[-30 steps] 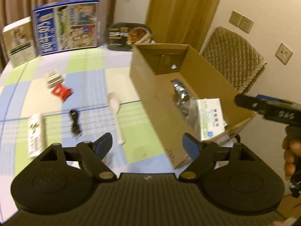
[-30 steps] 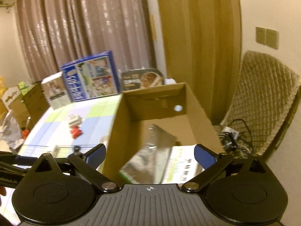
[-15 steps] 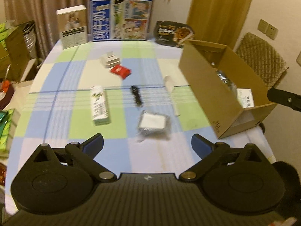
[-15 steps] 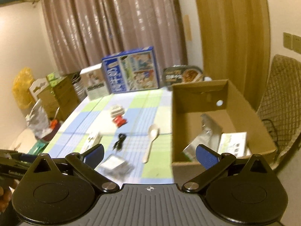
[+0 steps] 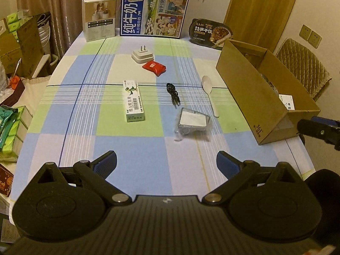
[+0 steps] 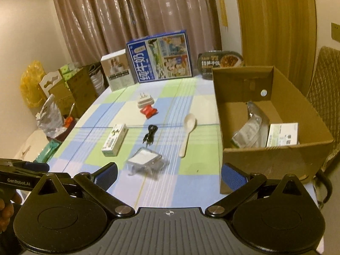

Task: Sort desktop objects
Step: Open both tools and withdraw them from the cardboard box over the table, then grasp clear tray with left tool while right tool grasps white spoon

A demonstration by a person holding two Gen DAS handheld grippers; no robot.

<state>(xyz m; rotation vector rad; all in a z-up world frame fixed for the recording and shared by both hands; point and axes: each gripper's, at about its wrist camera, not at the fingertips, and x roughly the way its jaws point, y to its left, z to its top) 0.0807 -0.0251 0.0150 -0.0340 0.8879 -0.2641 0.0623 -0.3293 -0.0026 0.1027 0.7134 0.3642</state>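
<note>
On the checked tablecloth lie a green-and-white carton, a black cable, a white spoon, a red packet, a white plug adapter and a clear-wrapped flat item. A cardboard box at the right holds a silver pouch and a white box. My left gripper hangs open and empty over the table's near edge. My right gripper is also open and empty, just before the wrapped item.
A blue milk carton case, a beige box and a black meal tray stand along the far edge. Cartons and bags crowd the floor at the left. A quilted chair is behind the box.
Both grippers have swung left, away from the cardboard box, and pulled back, so the whole table now shows. The left jaws stand wider than a second ago.
</note>
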